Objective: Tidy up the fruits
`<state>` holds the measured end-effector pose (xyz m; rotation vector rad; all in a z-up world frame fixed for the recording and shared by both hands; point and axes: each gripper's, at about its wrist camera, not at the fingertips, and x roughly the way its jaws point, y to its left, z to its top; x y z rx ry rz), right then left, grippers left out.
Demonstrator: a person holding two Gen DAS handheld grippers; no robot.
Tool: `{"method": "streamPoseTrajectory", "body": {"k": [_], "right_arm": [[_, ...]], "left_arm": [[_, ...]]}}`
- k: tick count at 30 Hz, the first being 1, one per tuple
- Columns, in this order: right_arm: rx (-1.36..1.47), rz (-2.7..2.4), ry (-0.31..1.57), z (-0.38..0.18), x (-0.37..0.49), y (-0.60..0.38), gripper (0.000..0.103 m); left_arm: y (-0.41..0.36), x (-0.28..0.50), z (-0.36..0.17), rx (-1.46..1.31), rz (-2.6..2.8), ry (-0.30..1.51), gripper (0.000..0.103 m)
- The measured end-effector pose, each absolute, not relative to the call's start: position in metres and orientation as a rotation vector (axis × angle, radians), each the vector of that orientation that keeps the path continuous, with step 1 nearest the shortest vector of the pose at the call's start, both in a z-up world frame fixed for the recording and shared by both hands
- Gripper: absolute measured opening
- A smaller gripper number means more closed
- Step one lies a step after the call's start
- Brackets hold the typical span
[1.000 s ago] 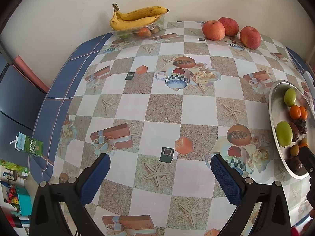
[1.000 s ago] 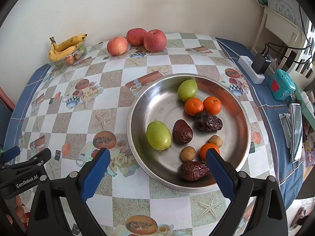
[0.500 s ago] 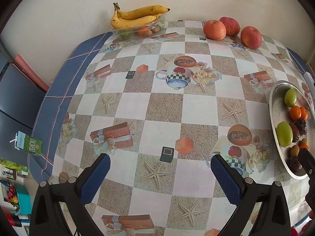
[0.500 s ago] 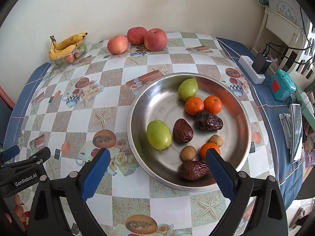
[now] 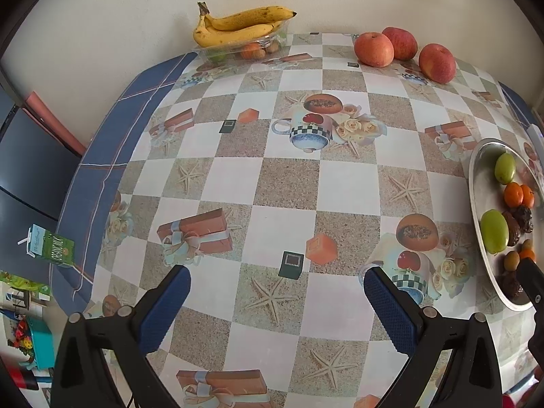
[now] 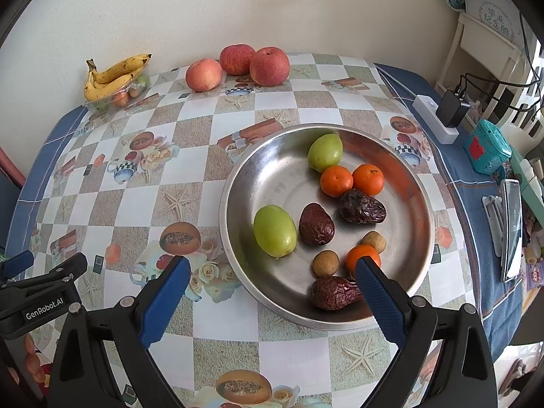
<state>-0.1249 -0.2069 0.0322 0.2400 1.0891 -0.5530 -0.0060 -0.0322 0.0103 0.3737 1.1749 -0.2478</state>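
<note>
A steel bowl [image 6: 414, 210] holds two green fruits [image 6: 274, 230], three small oranges [image 6: 336, 181], three dark wrinkled dates [image 6: 316, 224] and two small brown longans [image 6: 325, 263]. My right gripper [image 6: 272, 272] is open and empty, above the bowl's near rim. My left gripper [image 5: 275, 285] is open and empty over the patterned tablecloth, left of the bowl [image 5: 476, 204]. Three red apples [image 6: 238, 64] and bananas [image 6: 112, 74] on a clear tray sit at the back, also in the left wrist view [image 5: 238, 27].
A white power strip with a charger [image 6: 438, 115], a teal box [image 6: 486, 149] and a phone [image 6: 511, 227] lie on the blue cloth at the right. A green milk carton [image 5: 49, 246] sits beyond the table's left edge.
Both views shift slightly; the bowl and fruit have not moved. Both grippers stay open.
</note>
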Motion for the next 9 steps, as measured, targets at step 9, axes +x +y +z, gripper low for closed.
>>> {"method": "streamPoseTrajectory", "body": {"k": [9], "right_arm": [[0.238, -0.549, 1.094, 0.0316, -0.1249, -0.2076, 0.097]], "left_arm": [[-0.0288, -0.0051, 0.0086, 0.379, -0.216, 1.187, 0.103]]}}
